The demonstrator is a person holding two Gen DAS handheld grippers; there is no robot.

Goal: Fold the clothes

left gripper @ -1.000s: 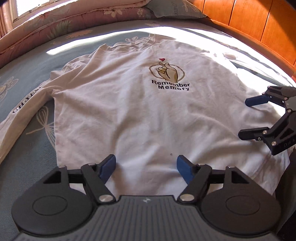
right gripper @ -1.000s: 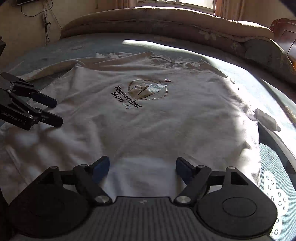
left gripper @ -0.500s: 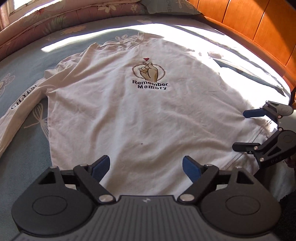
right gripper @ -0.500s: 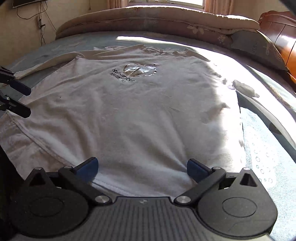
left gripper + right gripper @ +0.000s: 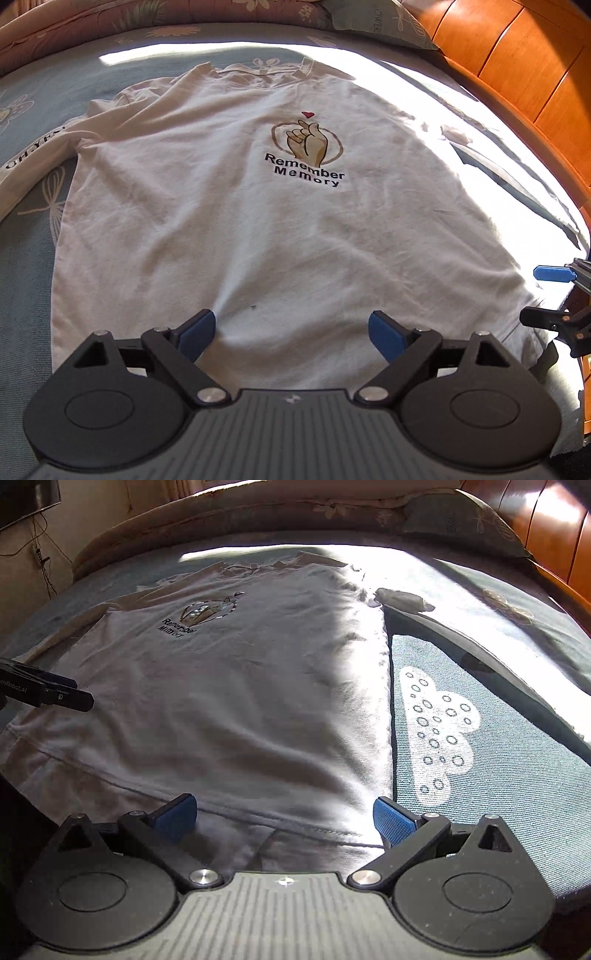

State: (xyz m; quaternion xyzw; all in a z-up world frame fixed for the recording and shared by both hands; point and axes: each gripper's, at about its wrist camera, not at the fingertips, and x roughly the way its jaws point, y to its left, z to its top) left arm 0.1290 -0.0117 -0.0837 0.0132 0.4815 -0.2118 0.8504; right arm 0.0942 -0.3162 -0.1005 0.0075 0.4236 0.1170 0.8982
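Evidently we laid the shirt (image 5: 236, 229) flat on the bed (image 5: 517, 709), print up, for folding; the left gripper (image 5: 291, 328) was opening and the right gripper (image 5: 284, 814) was spread over the hem, neither pinching cloth.

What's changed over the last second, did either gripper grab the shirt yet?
No grab yet. The right gripper slid along the hem to the white shirt's corner by the bed sheet, its jaws wide open. The left gripper shifted slightly; its jaws are opening, over cloth but not pinching it. The shirt lies flat, print up, unfolded as before.
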